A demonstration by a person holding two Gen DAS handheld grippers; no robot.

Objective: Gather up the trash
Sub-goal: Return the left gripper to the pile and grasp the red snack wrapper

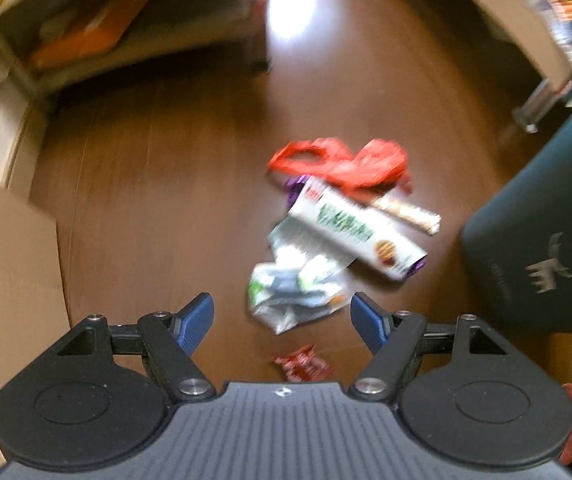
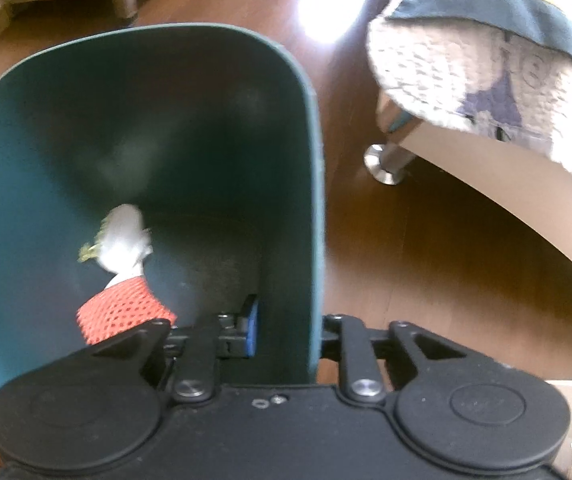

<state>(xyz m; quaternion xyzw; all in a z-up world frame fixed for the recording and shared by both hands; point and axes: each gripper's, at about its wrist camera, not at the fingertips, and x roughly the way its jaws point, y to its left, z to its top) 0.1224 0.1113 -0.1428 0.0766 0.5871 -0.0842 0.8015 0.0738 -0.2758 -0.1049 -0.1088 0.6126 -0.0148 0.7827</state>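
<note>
In the left wrist view a trash pile lies on the brown wooden floor: a red plastic bag (image 1: 342,164), a white carton with green print (image 1: 358,236), a crumpled clear wrapper (image 1: 298,288) and a small red wrapper (image 1: 302,364). My left gripper (image 1: 281,320) hangs open just above the clear wrapper, with nothing between its blue pads. The dark teal bin (image 1: 534,240) stands to the right of the pile. My right gripper (image 2: 286,332) straddles the bin's wall (image 2: 310,200), one blue pad (image 2: 250,328) inside against it and the other finger outside. A white scrap (image 2: 125,236) and red mesh (image 2: 125,312) lie in the bin.
A bed with a patterned quilt (image 2: 486,72) on a metal leg (image 2: 386,164) stands right of the bin. A low shelf holding an orange item (image 1: 85,36) is at the far left, with a cardboard box (image 1: 1,264) beside it. Sun glare marks the floor (image 1: 290,4).
</note>
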